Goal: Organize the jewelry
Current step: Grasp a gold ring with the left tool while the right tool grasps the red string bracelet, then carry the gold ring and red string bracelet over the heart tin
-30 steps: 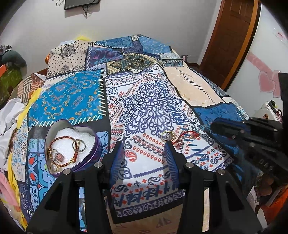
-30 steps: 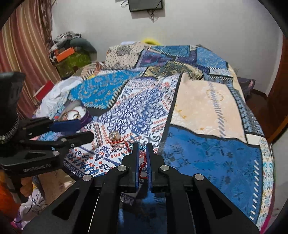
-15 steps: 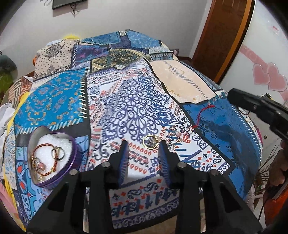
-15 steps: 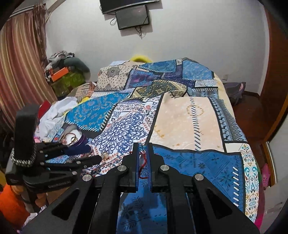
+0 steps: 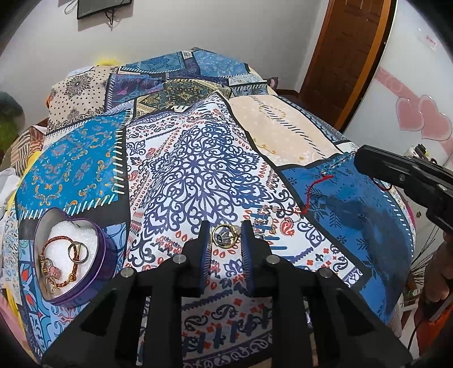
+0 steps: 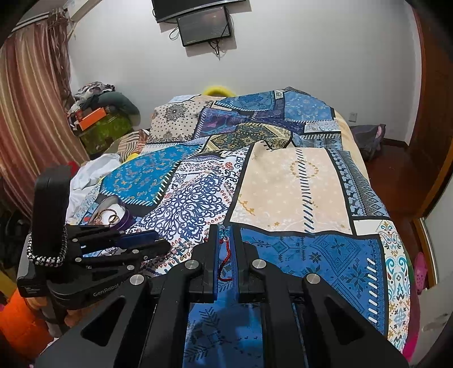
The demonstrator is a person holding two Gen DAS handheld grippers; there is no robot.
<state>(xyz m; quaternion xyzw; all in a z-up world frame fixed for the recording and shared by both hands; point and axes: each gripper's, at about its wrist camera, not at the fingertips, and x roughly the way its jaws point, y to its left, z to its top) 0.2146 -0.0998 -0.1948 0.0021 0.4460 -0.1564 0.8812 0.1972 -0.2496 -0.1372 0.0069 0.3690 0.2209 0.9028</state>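
Observation:
A gold ring (image 5: 223, 236) lies on the patchwork bedspread (image 5: 198, 175), between the fingers of my left gripper (image 5: 225, 240). Its jaws are closing on either side of the ring, with small gaps still showing. My right gripper (image 6: 225, 235) is shut on a red cord bracelet (image 6: 223, 260). In the left wrist view that cord (image 5: 311, 192) hangs from the right gripper (image 5: 358, 162) down to the bed. A purple heart-shaped tin (image 5: 99, 249) at the left holds a red bracelet (image 5: 56, 246) and gold rings (image 5: 78, 250) on white foam.
Small pale jewelry pieces (image 5: 271, 211) lie on the bedspread by the cord's lower end. A clothes pile (image 6: 99, 113) sits left of the bed, a wooden door (image 5: 345, 56) stands to its right, and a screen (image 6: 203, 25) hangs on the far wall.
My left gripper has moved up to the gold ring and its jaws have narrowed around it. The right gripper has lifted the red cord off the bed, up and to the right.

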